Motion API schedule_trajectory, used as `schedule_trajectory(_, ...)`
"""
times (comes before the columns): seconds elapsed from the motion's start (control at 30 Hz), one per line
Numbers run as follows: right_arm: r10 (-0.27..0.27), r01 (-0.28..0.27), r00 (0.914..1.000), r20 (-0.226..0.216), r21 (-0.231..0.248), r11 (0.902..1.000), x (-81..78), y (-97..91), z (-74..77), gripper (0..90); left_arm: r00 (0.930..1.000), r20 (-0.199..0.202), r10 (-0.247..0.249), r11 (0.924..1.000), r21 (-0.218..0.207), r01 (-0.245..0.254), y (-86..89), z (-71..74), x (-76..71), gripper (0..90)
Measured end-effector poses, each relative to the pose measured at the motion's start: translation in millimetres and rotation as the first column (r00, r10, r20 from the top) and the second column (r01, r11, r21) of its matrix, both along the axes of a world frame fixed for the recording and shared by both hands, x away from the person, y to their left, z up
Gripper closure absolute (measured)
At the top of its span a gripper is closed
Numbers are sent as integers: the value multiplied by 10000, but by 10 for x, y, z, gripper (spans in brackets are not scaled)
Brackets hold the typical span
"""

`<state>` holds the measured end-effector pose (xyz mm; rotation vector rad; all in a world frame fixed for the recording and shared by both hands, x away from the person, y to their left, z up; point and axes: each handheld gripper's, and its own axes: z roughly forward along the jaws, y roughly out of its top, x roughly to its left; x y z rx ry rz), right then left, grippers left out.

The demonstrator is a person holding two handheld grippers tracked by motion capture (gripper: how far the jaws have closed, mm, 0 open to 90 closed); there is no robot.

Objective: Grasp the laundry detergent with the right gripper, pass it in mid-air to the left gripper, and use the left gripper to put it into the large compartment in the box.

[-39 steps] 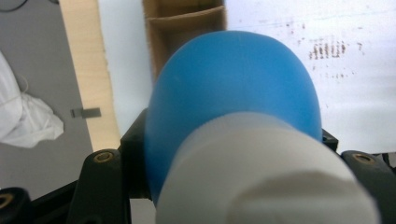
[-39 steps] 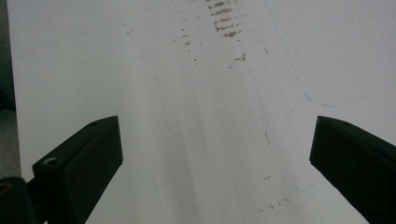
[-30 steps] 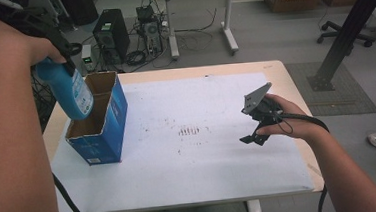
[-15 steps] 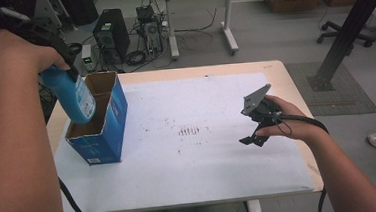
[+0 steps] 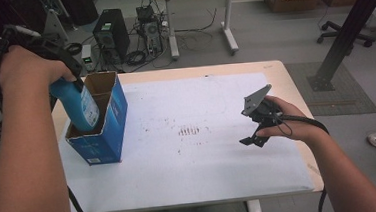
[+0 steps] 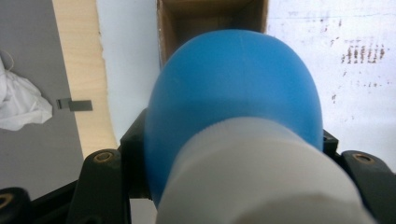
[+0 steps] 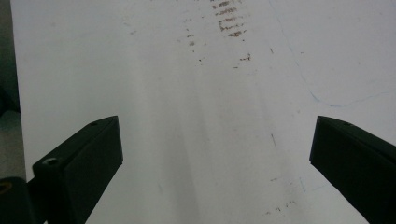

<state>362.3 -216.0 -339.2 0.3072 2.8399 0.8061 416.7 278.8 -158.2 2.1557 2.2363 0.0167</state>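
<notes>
A blue bottle (image 5: pixel 78 106) with a white cap stands tilted, its lower end inside the open-topped blue cardboard box (image 5: pixel 103 142) at the table's left. My left gripper (image 5: pixel 69 79) is shut on the bottle's upper part, just above the box's rim. In the left gripper view the bottle's blue shoulder (image 6: pixel 233 93) and white cap (image 6: pixel 261 177) sit between the jaws, with the box's brown inside (image 6: pixel 210 11) beyond. My right gripper (image 5: pixel 252 126) hangs at the right over the white sheet (image 5: pixel 206 175). It is open (image 7: pixel 215 126) with nothing between its jaws.
Brown smudges (image 5: pixel 189 131) mark the middle of the sheet. The wooden table edge (image 5: pixel 295 93) runs along the right. On the floor behind are a computer tower (image 5: pixel 111 33), cables, another table's legs (image 5: pixel 230 18) and a black post (image 5: pixel 346 30).
My left hand has come down and the bottle has sunk from above the box into its opening. The right gripper has stayed where it was.
</notes>
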Motion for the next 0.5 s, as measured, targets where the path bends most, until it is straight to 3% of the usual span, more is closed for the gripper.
schedule_trajectory(0.5, -20, 20, 10000, -37, -110, 9999, -12, -34, 21, 27, 9999, -163, -51, 10000, 83, 53, -25, -326, 80, 385)
